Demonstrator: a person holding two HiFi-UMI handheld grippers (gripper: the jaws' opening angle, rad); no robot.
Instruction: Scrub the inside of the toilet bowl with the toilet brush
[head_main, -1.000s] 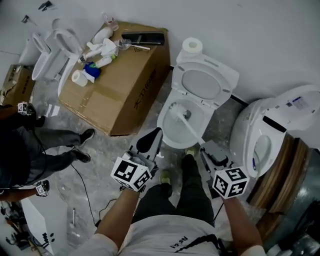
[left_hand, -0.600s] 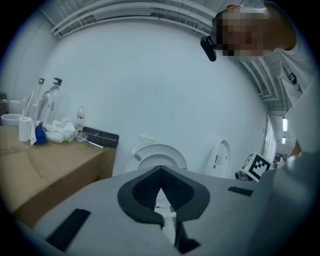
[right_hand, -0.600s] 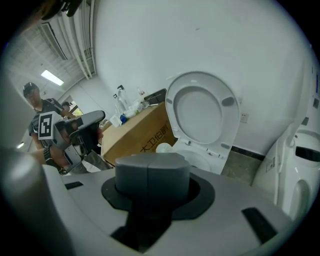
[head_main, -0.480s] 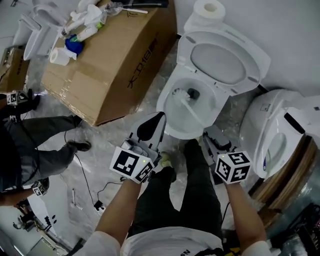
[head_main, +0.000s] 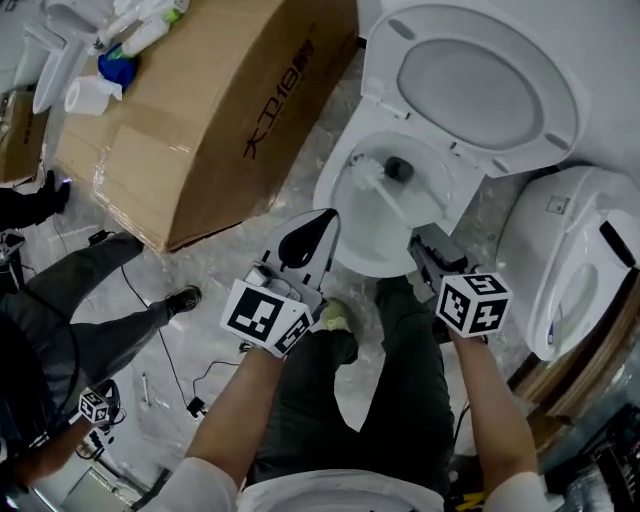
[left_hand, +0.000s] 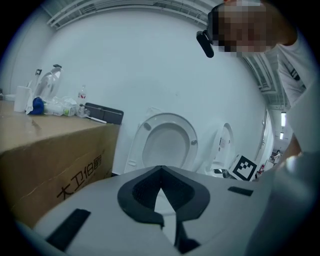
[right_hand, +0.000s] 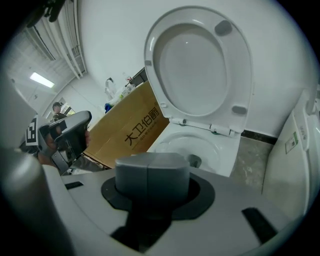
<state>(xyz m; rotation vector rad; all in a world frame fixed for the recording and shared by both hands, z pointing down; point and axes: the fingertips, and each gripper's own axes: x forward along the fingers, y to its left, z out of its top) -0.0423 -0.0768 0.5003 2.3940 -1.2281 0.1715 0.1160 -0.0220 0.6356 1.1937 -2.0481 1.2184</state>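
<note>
Seen from above, a white toilet bowl (head_main: 338, 228) sits at the upper centre of the frame with its lid (head_main: 490, 85) raised. The toilet brush (head_main: 385, 195) is inside it, its head low against the bowl's left wall, just beside the dark drain opening (head_main: 400, 168). Its white handle slants down and right into the tip of the right hand-held gripper (head_main: 420, 240), whose jaws are closed on it. The left hand-held gripper (head_main: 322, 220) hangs at the bowl's near edge with jaws pressed together, holding nothing. Scrubbing looks to be under way. No foam or dirt shows, so how much of the bowl is done cannot be judged, and the other walls and the rim probably remain. A cardboard box (head_main: 200, 110) at upper left carries dark Chinese print, apparently 大卫伯爵. Each hand-held gripper bears black-and-white square markers. A second toilet (head_main: 570, 260) at right has a label too small to read.
</note>
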